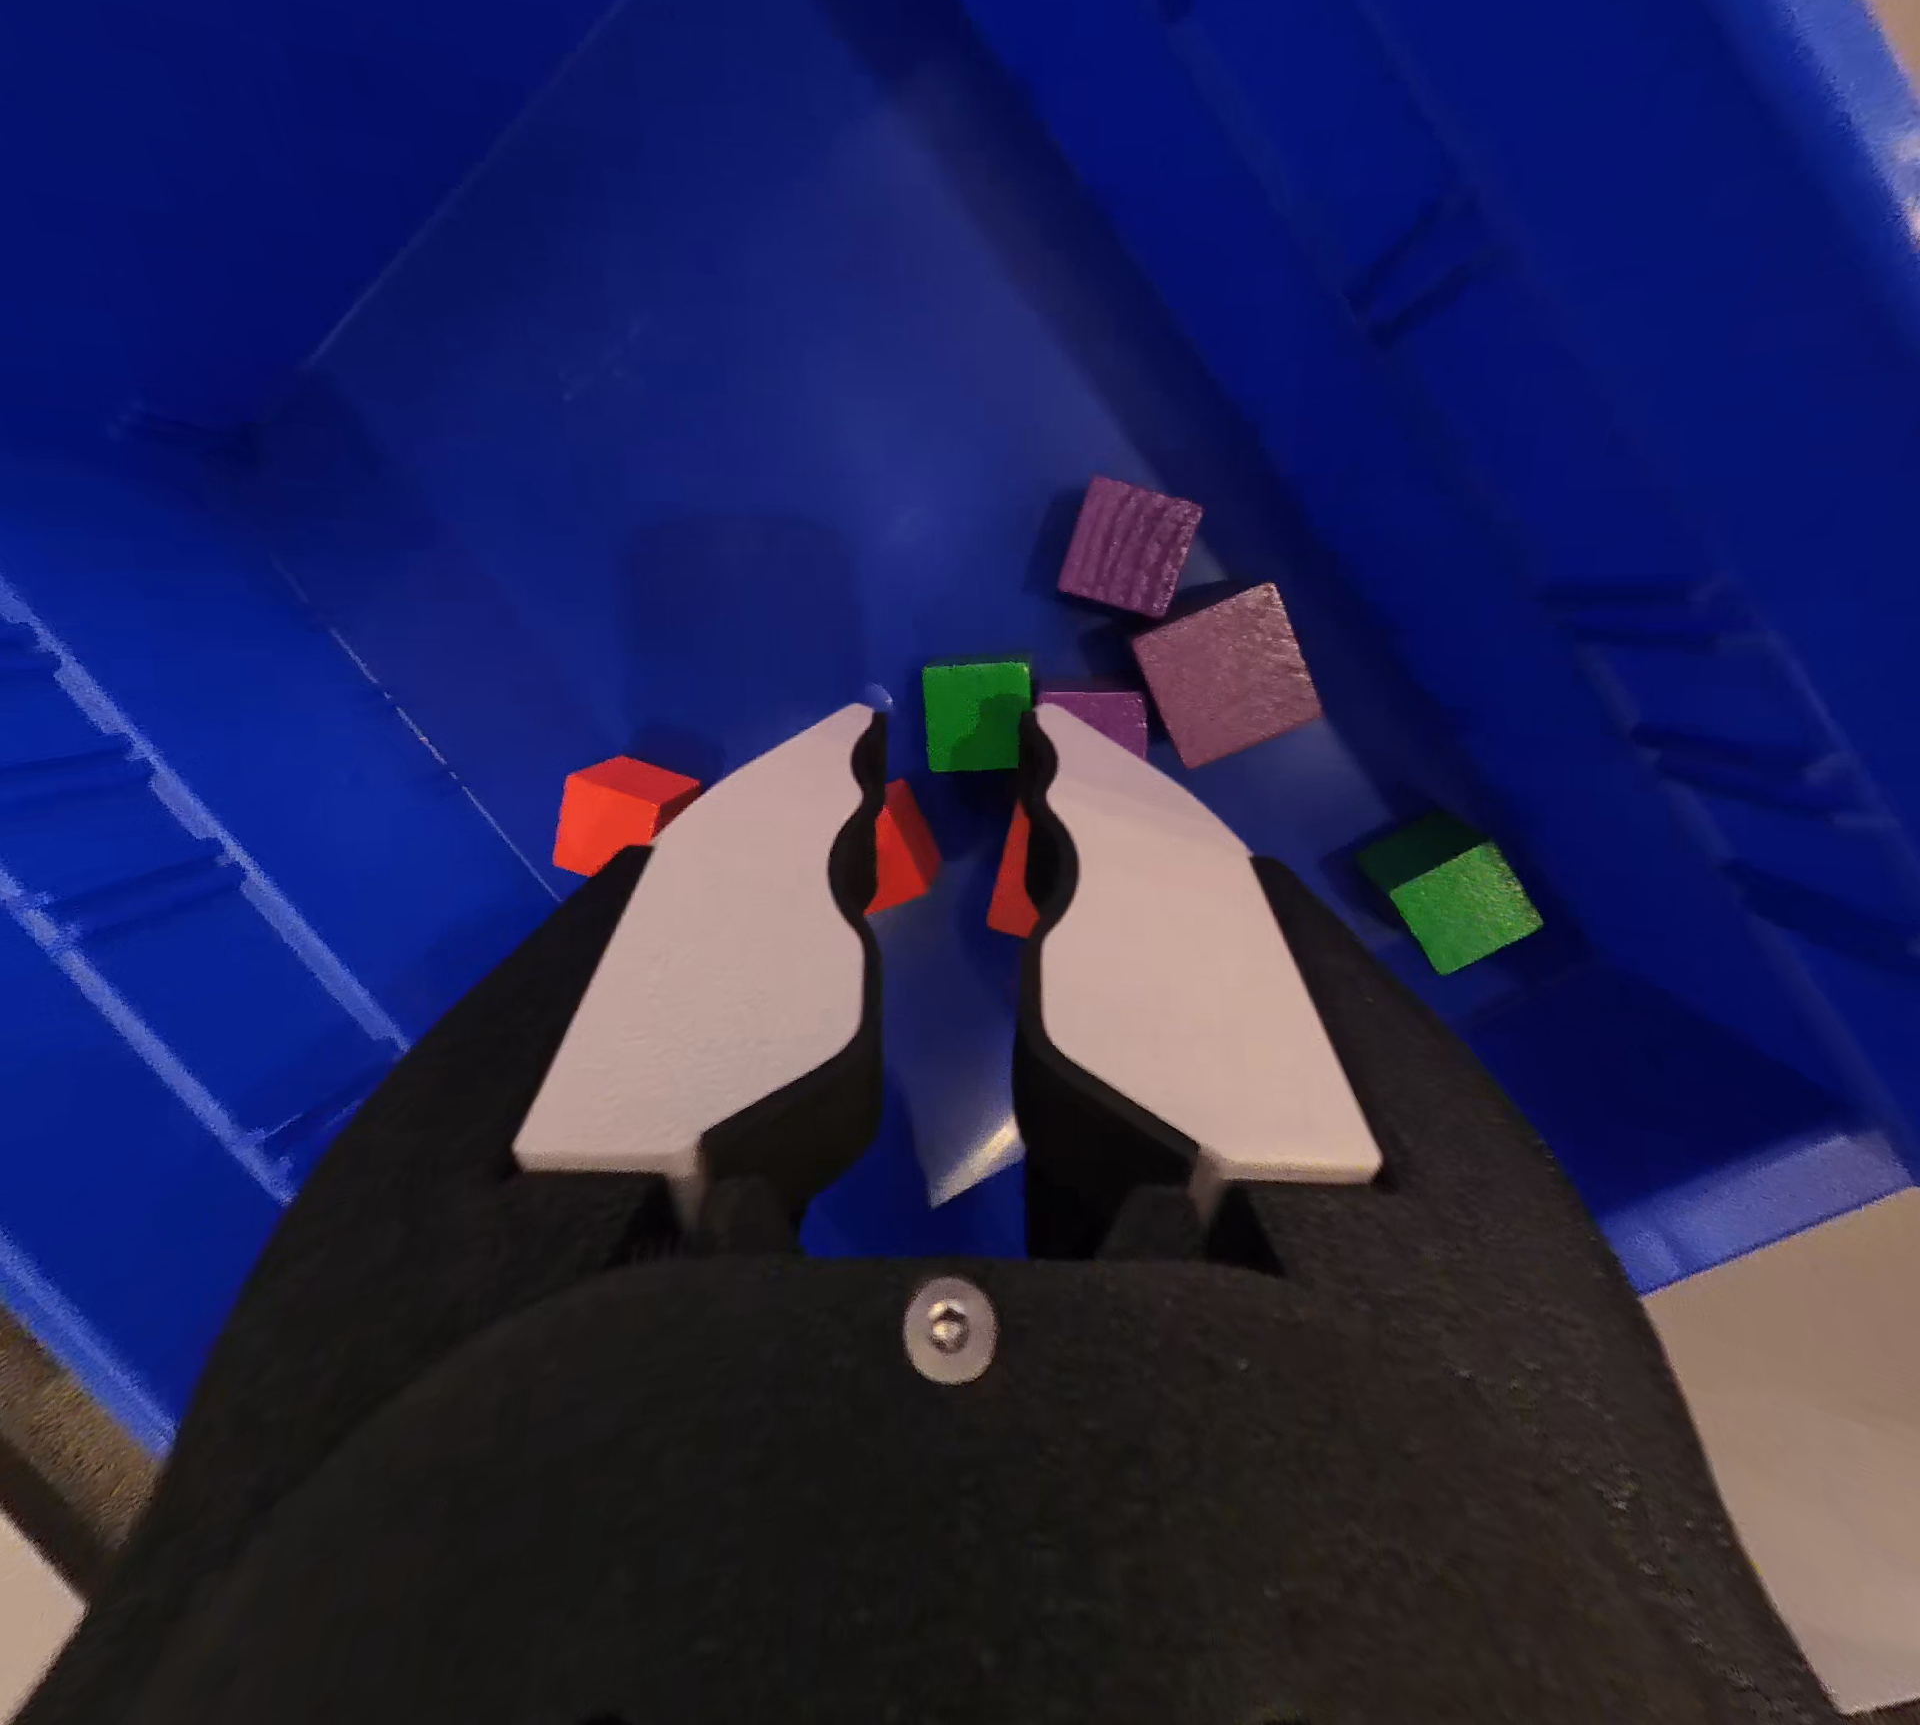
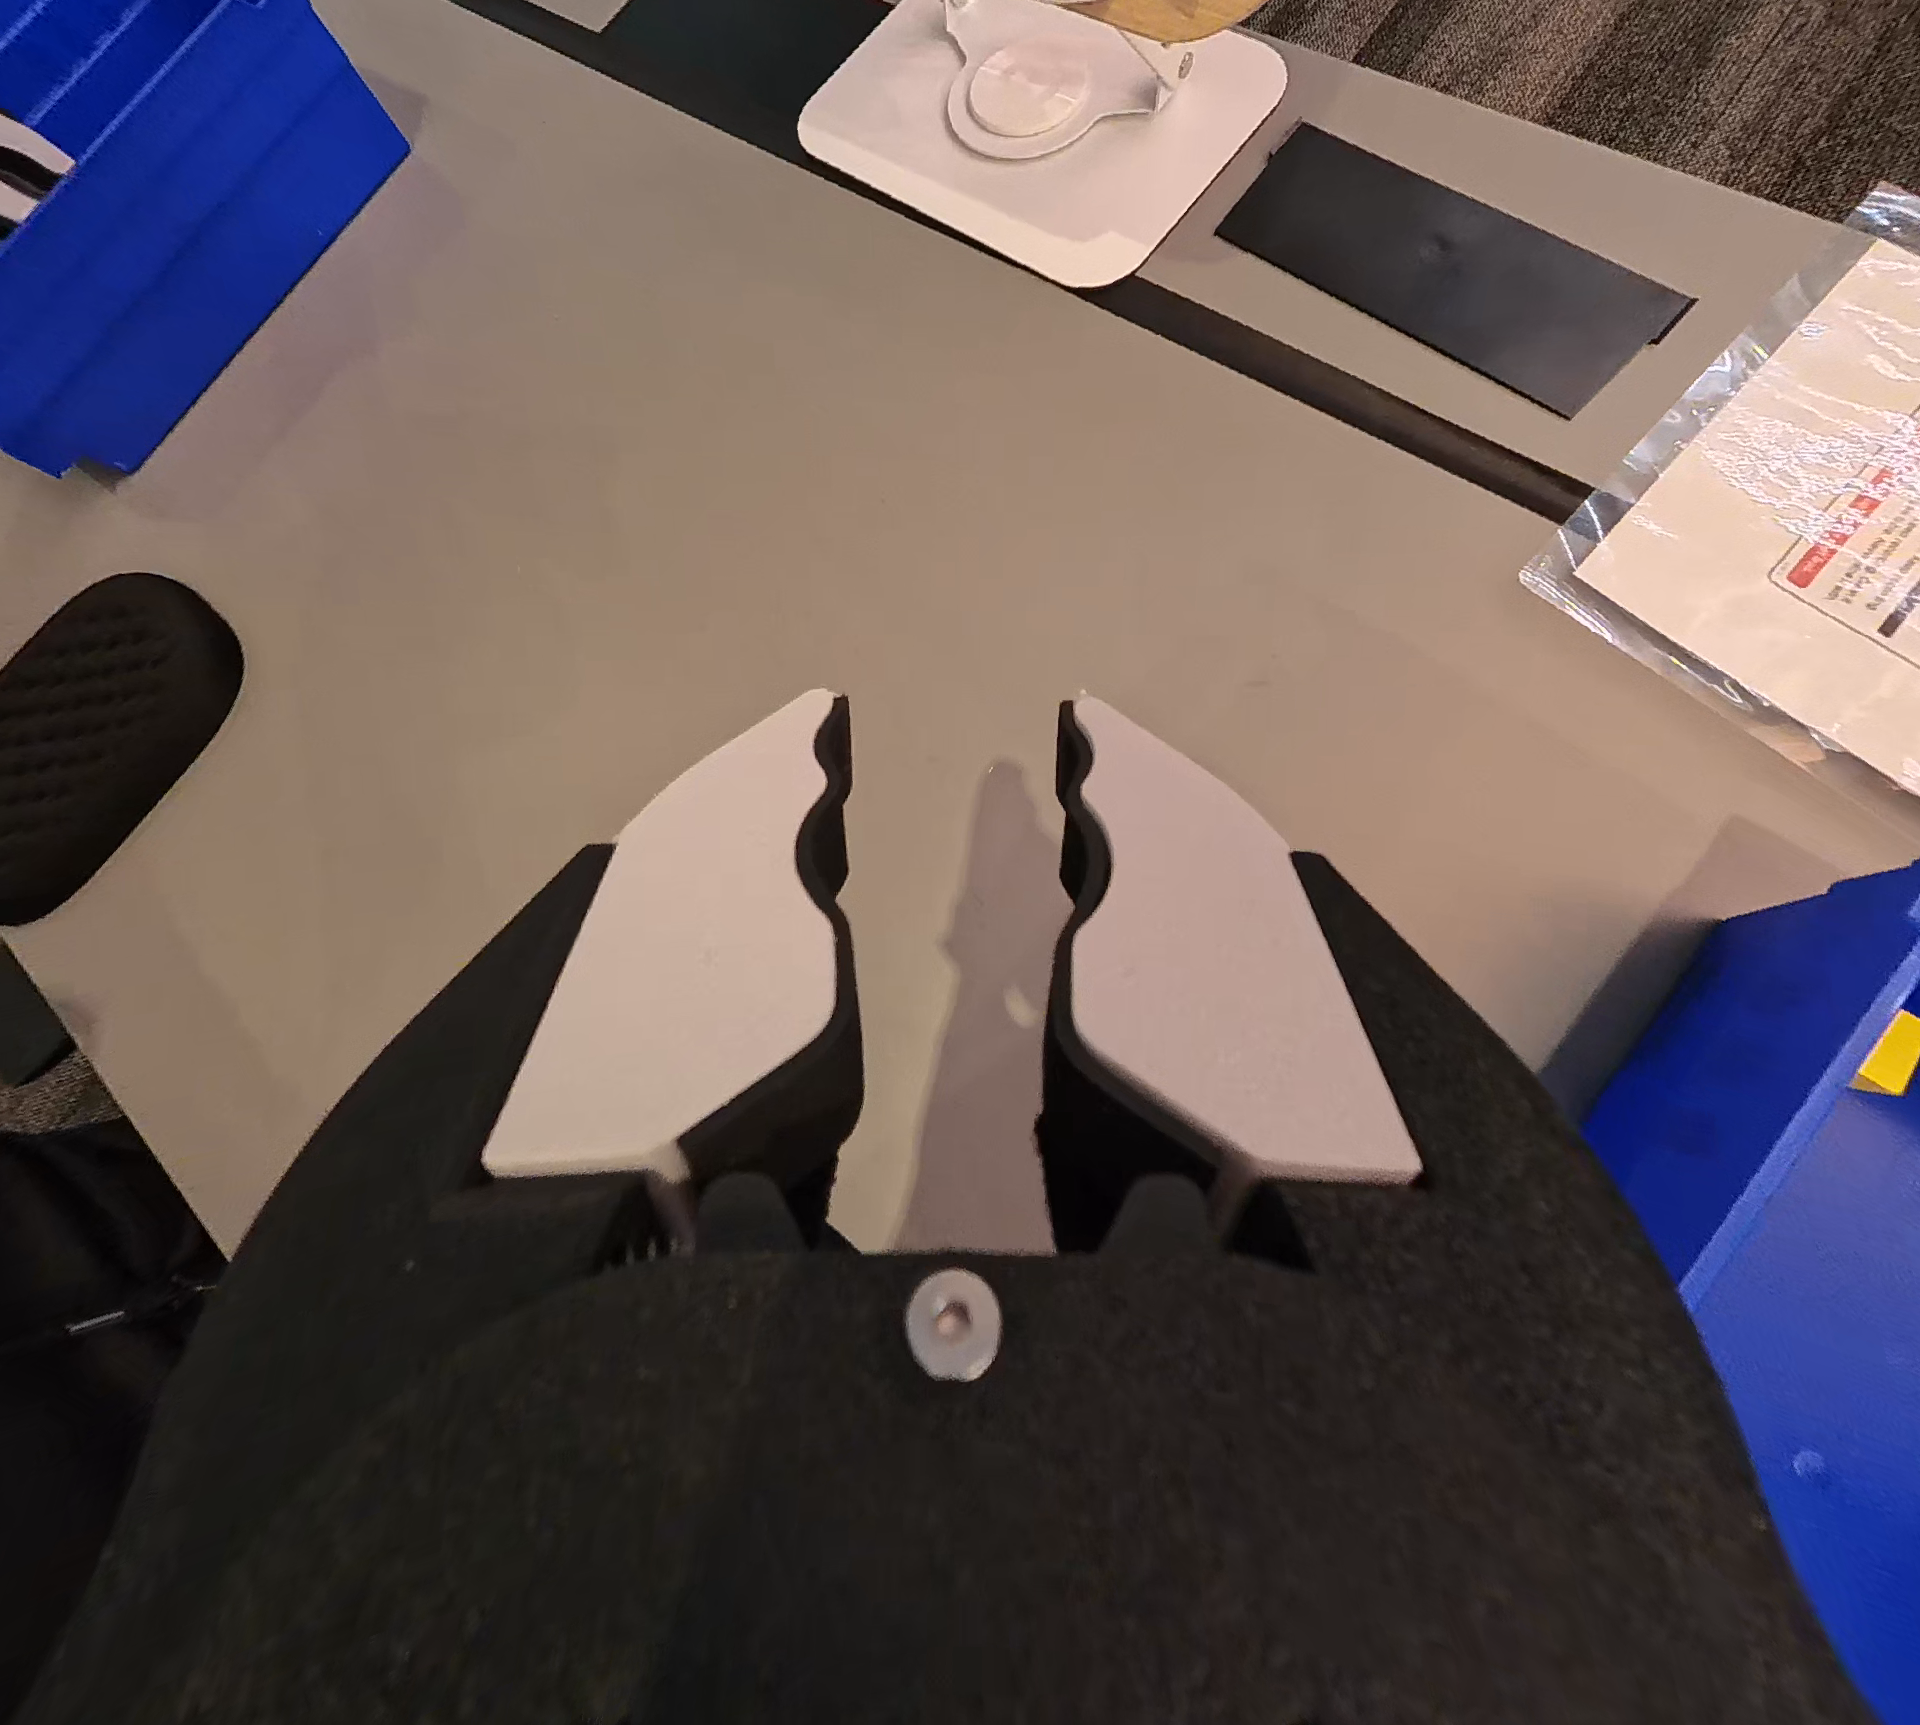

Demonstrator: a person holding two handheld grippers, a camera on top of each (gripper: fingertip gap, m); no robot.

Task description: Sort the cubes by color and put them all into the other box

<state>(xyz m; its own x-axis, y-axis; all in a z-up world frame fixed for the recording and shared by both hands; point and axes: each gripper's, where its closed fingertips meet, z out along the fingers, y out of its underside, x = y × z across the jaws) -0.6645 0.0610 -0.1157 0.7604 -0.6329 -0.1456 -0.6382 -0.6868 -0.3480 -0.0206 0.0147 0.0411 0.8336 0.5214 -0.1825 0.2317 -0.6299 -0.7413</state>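
The left claw (image 1: 951,719) sat open and empty inside a blue box (image 1: 644,241), its pale fingers (image 1: 727,937) parted over the box floor. Just beyond the tips, at frame centre, lay a green cube (image 1: 977,715). Two red cubes (image 1: 902,847) showed in the gap between the fingers, partly hidden, and a third red cube (image 1: 615,811) lay to the left of the left finger. Three purple cubes (image 1: 1226,674) clustered right of centre, one partly hidden behind the right fingertip. A second green cube (image 1: 1455,894) lay farther right, near the box wall.

The right claw (image 2: 954,714) hung open and empty over a bare grey counter (image 2: 644,532). A blue box (image 2: 177,221) stood at upper left, another blue box (image 2: 1766,1156) at lower right, a white stand (image 2: 1039,148) at top centre, and a plastic-sleeved sheet (image 2: 1766,512) at the right edge
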